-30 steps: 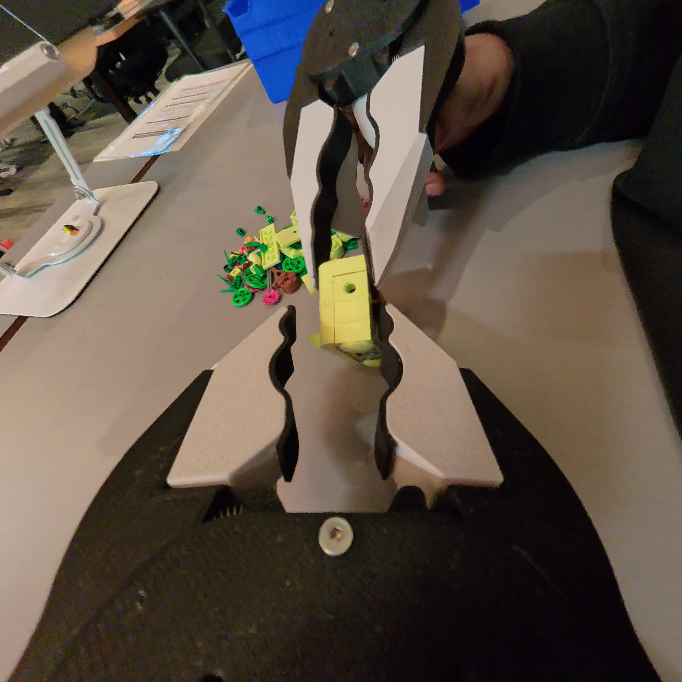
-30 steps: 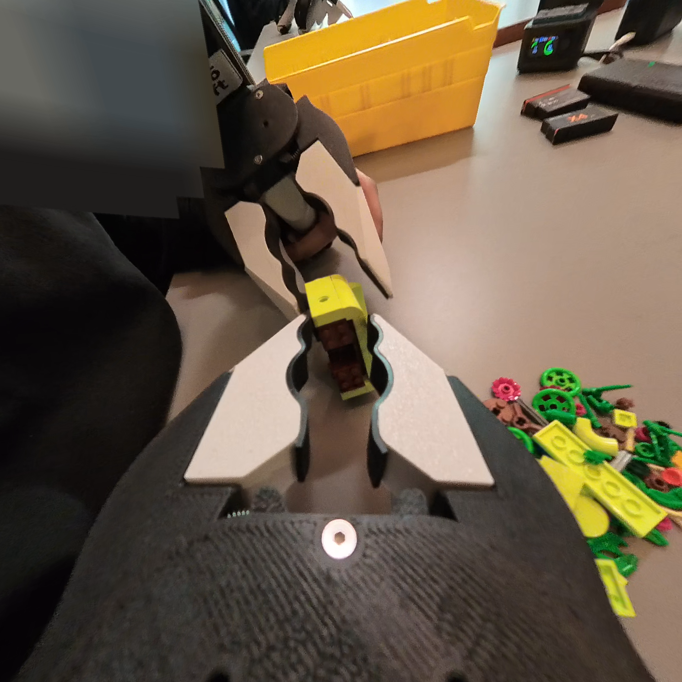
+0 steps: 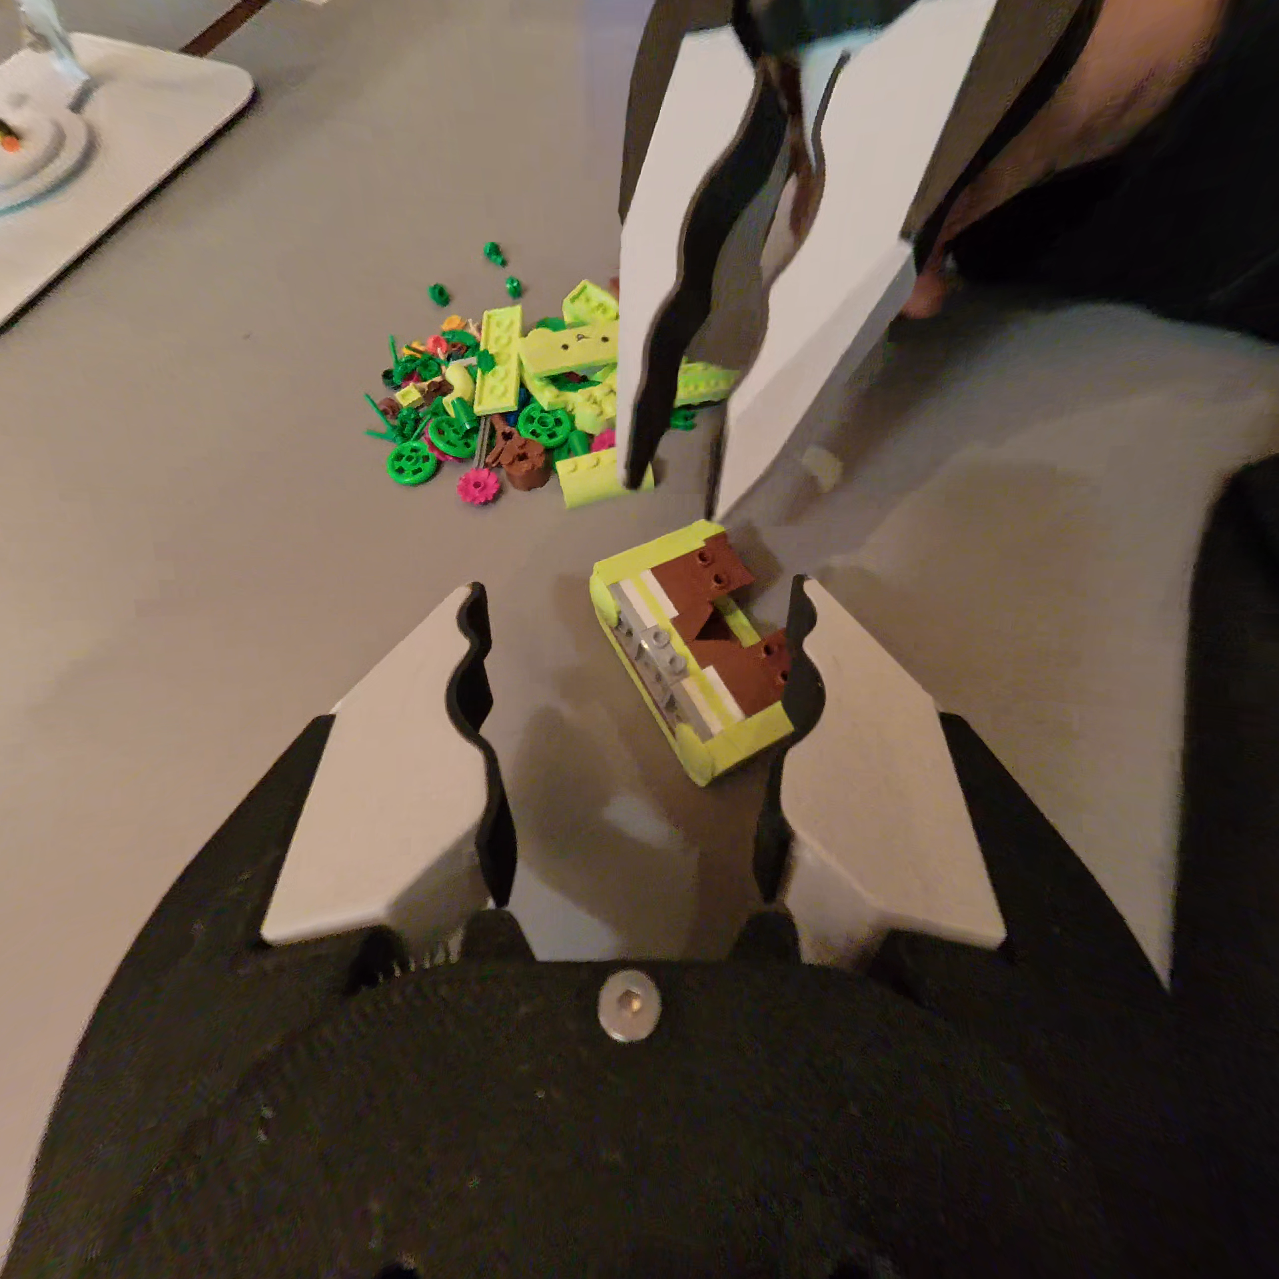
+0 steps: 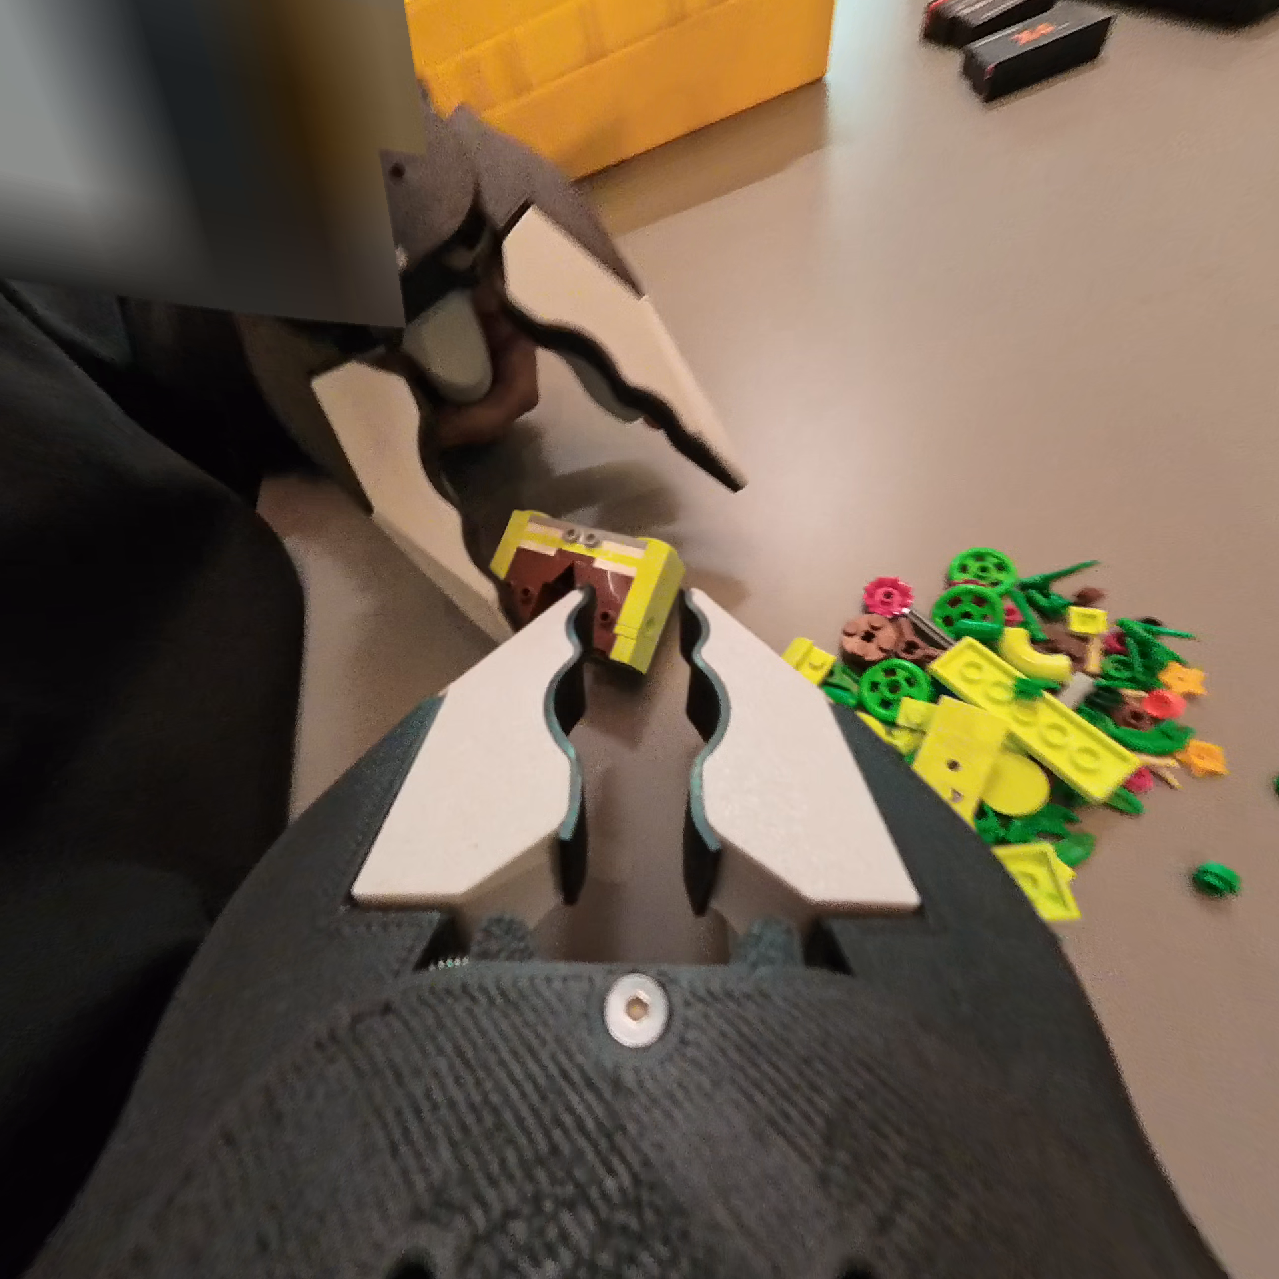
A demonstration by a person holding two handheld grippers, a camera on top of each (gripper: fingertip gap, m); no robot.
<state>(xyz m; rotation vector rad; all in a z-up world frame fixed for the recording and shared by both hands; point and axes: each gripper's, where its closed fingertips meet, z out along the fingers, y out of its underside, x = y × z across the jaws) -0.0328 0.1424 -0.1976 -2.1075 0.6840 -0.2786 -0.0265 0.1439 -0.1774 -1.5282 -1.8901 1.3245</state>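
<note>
A small lime-green and brown brick assembly (image 3: pixel 692 650) lies on the grey table with its brown side up. My left gripper (image 3: pixel 637 588) is open wide around it, and the right fingertip (image 3: pixel 799 623) touches the assembly's edge. My right gripper (image 3: pixel 678 495) comes down from above, its tips just over the assembly's far corner. In the right wrist view my right gripper (image 4: pixel 637 596) is open by a narrow gap and holds nothing. The assembly (image 4: pixel 588 588) lies just past its tips, partly behind the left finger. The left gripper (image 4: pixel 609 526) faces it from beyond.
A pile of loose lime, green, brown and pink pieces (image 3: pixel 512 394) lies to the left, and shows at the right in the right wrist view (image 4: pixel 1003 706). A yellow bin (image 4: pixel 623 69) and black boxes (image 4: pixel 1024 41) stand farther back. A white stand base (image 3: pixel 104 152) sits far left. A dark sleeve (image 3: pixel 1142 173) is at the right. The grippers are tip to tip, or close to it.
The assembly stood upright between my right gripper's fingers; now it lies flat on the table, let go. My left gripper has opened wider. Both views have shifted closer.
</note>
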